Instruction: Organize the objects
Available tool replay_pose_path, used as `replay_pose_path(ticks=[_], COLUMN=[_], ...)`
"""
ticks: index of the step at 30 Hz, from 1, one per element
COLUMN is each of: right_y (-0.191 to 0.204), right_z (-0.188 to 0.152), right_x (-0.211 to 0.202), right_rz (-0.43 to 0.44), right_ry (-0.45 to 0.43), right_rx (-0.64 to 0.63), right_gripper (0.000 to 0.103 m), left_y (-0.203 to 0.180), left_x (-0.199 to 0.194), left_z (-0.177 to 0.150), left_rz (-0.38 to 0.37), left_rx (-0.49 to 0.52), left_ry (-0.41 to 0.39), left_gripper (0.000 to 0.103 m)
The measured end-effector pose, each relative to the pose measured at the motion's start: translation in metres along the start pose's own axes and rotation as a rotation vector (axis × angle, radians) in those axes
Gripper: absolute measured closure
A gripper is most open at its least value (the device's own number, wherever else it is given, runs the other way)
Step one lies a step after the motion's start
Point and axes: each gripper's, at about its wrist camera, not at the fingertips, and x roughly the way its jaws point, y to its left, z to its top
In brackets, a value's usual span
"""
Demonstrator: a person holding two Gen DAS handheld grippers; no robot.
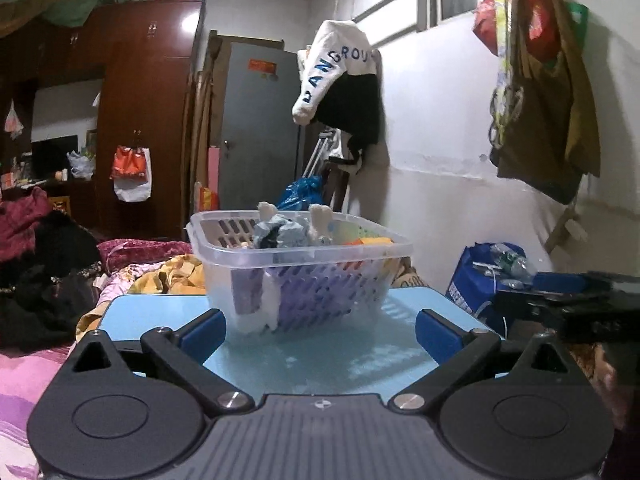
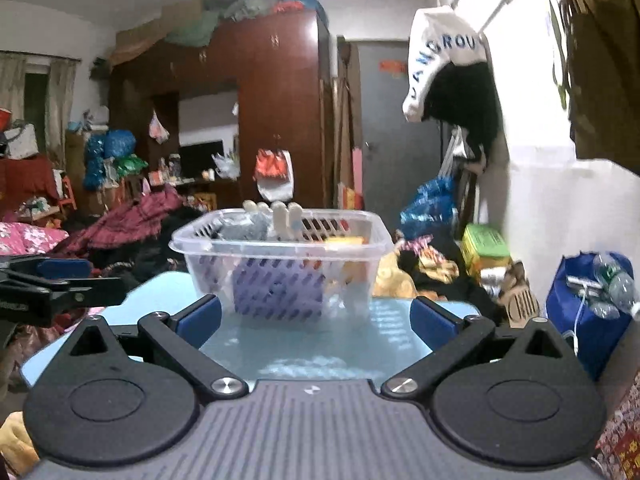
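**Filled basket on the blue table, both grippers empty**

A clear plastic basket (image 1: 300, 264) with slotted walls stands on the light blue table (image 1: 360, 356), toward its far side. It holds a heap of small things: a purple slotted item (image 1: 320, 292) leans against the near wall, a crumpled pale blue and grey cloth (image 1: 280, 232) rises above the rim, two white rounded pieces (image 1: 320, 216) stick up behind it, and something orange (image 1: 372, 241) lies by the right rim. What the smaller items are cannot be told.

The left gripper (image 1: 320, 332) is low over the near part of the table, its blue-padded fingers (image 1: 202, 334) spread wide with nothing between them, the basket just ahead. The right gripper (image 2: 316, 320) faces the same basket from a little further right, its jaws likewise wide apart and empty. Each gripper shows at the edge of the other's view.

Around the table lie piled clothes and bedding (image 1: 44, 264). A blue bag with plastic bottles (image 2: 592, 304) stands to the right by the white wall, where a white and black garment (image 1: 340, 76) hangs. A dark red wardrobe (image 1: 152, 100) and a grey door (image 1: 260, 120) stand behind.
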Motion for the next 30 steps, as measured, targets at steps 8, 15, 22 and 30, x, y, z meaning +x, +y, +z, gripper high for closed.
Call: replay_pose_path(ticks=[8,15,22,30], right_y=[-0.009,0.001,0.006,0.010], right_z=[-0.012,-0.025,-0.024,-0.022], right_x=[0.012,0.001,0.000,-0.005], right_rz=[0.034,0.034,0.035,0.042], right_ry=[0.075,0.071,0.074,0.067], right_rx=[0.056,0.049,0.040,0.031], right_gripper=[0.000,0.000,0.000,0.000], left_y=[-0.007,-0.012,-0.011,-0.013], left_x=[-0.009,-0.012,-0.012,-0.011], left_z=[-0.004,-0.006,-0.005,-0.007], left_rz=[0.025,0.046,0.057,0.062], left_rx=[0.008,0.022,0.021,0.037], left_ry=[-0.008,-0.016,-0.017,-0.015], left_gripper=[0.001,0.001,0.001,0.001])
